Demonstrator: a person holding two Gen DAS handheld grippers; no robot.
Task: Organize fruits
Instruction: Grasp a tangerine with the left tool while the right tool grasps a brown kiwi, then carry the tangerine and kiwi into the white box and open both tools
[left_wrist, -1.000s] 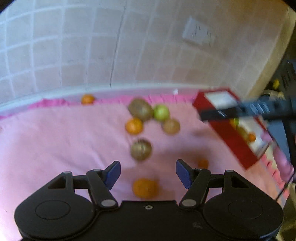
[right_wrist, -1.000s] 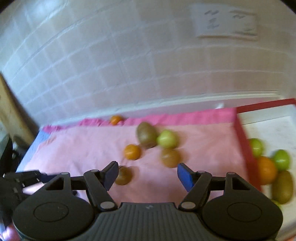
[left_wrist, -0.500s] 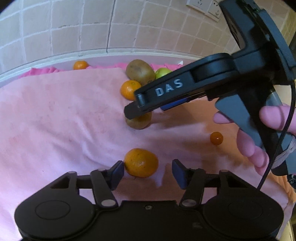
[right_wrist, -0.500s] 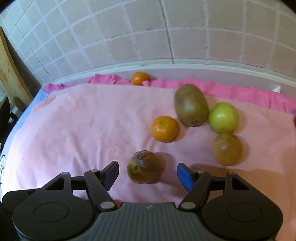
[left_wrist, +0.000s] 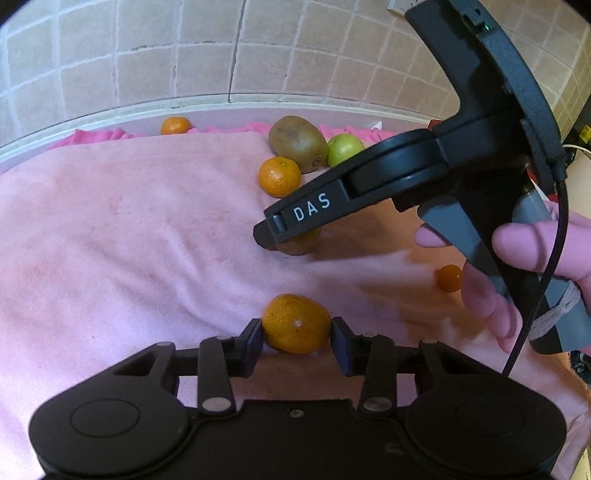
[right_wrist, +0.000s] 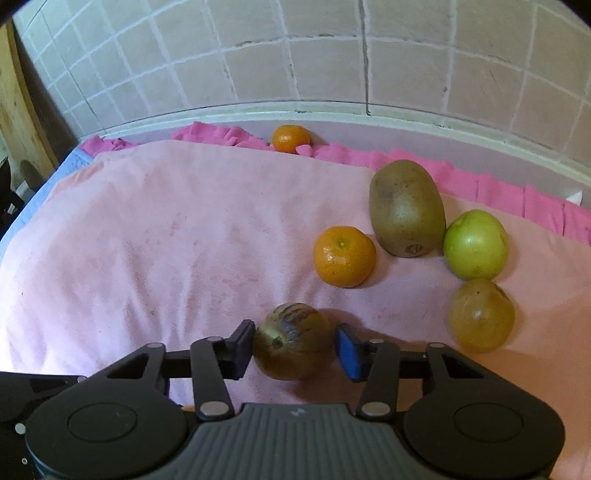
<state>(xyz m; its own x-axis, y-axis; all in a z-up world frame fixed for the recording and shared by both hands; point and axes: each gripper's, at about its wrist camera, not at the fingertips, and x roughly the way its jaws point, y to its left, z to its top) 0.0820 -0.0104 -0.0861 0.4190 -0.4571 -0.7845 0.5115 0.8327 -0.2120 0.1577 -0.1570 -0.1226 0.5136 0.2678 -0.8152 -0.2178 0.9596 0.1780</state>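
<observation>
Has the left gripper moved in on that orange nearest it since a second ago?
Yes. The left gripper has come forward over the pink cloth and narrowed: its pads now sit against both sides of the orange, which lay ahead of them before.

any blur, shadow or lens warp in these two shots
Left wrist view: sharp on the tangerine; the right gripper's shadow tints the pink cloth orange; tile lines bow. Right wrist view: slight blur on the brown fruit; wall ledge curves, corners go dark.

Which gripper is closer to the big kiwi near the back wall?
Right. The right gripper, straddling a brown striped fruit, sits just before the big kiwi. The left gripper, around an orange, is farther back.
</observation>
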